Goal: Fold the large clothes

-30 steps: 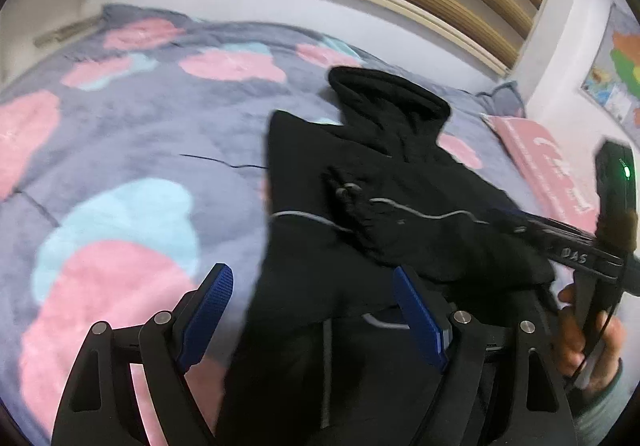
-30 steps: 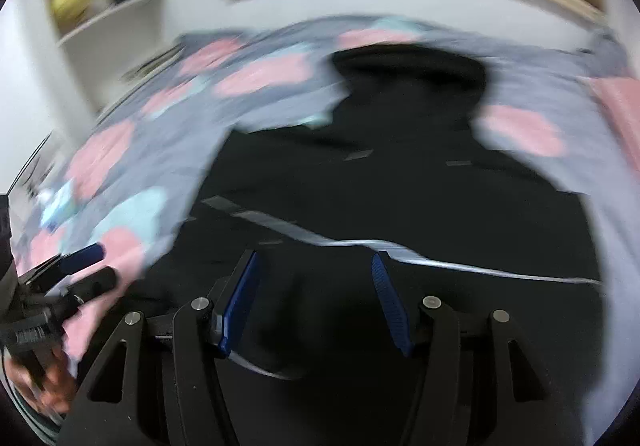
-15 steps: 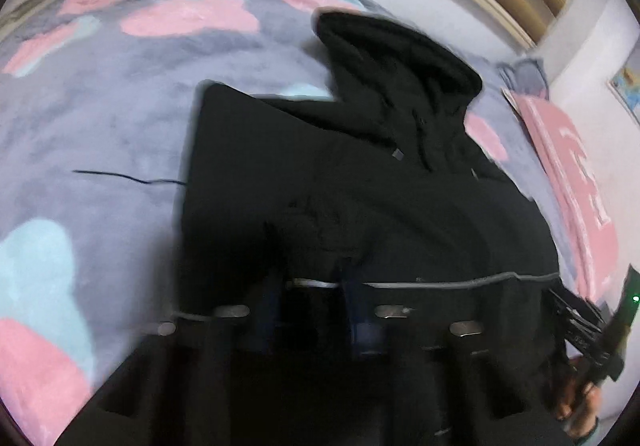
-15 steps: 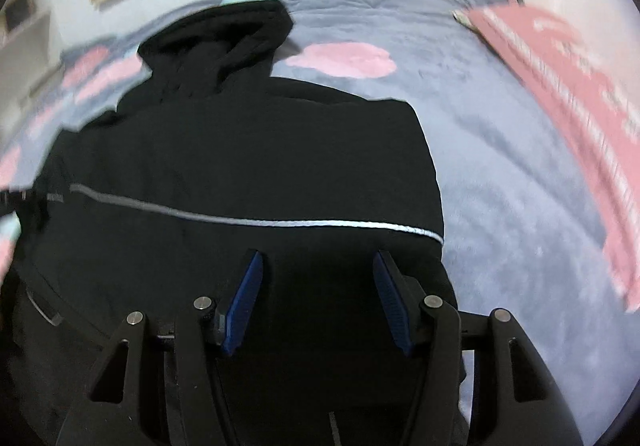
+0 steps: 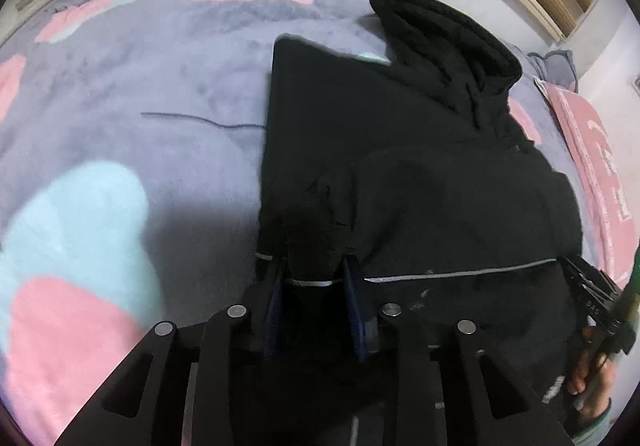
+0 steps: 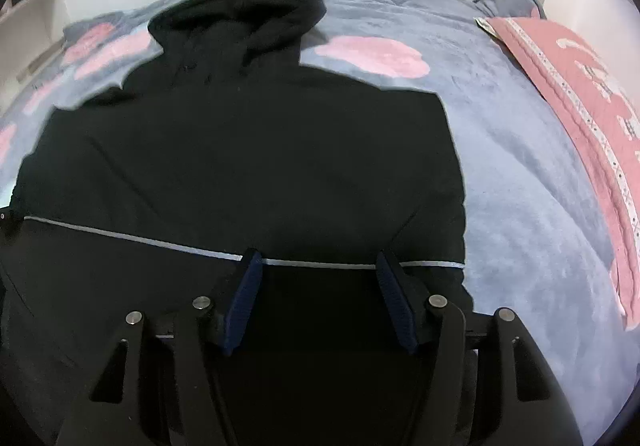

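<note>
Downward-tilted, left gripper (image 5: 316, 276) pinches the black hoodie (image 5: 420, 150); right gripper (image 6: 318, 266) hovers spread.

The left gripper (image 5: 314, 278) is pinching a fold of the black hoodie (image 5: 420, 174) lying on the blanket (image 5: 140, 86); its jaws have just been easing apart.

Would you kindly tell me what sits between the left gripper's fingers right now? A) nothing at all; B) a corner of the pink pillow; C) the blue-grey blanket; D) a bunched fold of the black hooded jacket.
D: in the left wrist view the left gripper has its blue fingers closed around a bunch of the black hooded jacket.
</note>
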Tool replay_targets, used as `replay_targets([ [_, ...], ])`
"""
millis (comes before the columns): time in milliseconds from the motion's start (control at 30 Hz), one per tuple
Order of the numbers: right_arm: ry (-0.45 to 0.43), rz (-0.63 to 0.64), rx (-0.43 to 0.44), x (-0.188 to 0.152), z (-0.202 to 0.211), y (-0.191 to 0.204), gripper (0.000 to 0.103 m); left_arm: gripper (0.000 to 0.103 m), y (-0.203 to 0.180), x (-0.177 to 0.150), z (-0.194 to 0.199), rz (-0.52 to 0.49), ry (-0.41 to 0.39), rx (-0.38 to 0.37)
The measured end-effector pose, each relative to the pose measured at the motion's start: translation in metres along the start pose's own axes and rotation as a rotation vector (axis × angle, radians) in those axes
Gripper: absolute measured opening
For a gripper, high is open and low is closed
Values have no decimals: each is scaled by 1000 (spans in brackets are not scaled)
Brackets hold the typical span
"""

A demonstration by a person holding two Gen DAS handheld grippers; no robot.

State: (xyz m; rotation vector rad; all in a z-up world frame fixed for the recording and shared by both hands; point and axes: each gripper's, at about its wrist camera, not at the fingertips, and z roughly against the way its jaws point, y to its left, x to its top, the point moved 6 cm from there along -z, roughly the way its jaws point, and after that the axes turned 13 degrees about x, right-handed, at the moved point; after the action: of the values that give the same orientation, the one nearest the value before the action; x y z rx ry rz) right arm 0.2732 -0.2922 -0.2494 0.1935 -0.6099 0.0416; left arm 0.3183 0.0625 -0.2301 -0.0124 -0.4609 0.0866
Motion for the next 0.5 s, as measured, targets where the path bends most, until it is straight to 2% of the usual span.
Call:
replay_targets([
  [100, 0, -9, 0, -1, -2, -2, 63, 40, -2, 3, 9, -24, -47, 31],
  [133, 9, -6, 2, 0, -2, -3, 63, 50, 0, 4, 15, -28, -66, 51],
  [167, 14, -1, 3, 1, -2, -2, 63, 53, 3, 8, 25, -26, -104, 66],
  [267, 19, 6, 16, 5, 12, 0, 64, 54, 11, 14, 69, -3, -207, 36],
  [300, 6, -7, 33, 8, 19, 1, 66, 57, 10, 16, 85, -3, -246, 24],
  [333, -15, -24, 71, 10, 28, 4, 70, 64, 5, 18, 97, -17, -270, 4],
  [367, -44, -41, 129, 13, 39, 10, 72, 66, -4, 20, 104, -35, -279, -14],
  [400, -65, -46, 164, 16, 45, 16, 78, 66, -14, 20, 109, -61, -283, -34],
  [433, -80, -41, 180, 18, 49, 23, 82, 66, -26, 20, 110, -90, -283, -55],
  [500, -68, 2, 168, 15, 45, 38, 82, 66, -49, 14, 103, -133, -275, -83],
])
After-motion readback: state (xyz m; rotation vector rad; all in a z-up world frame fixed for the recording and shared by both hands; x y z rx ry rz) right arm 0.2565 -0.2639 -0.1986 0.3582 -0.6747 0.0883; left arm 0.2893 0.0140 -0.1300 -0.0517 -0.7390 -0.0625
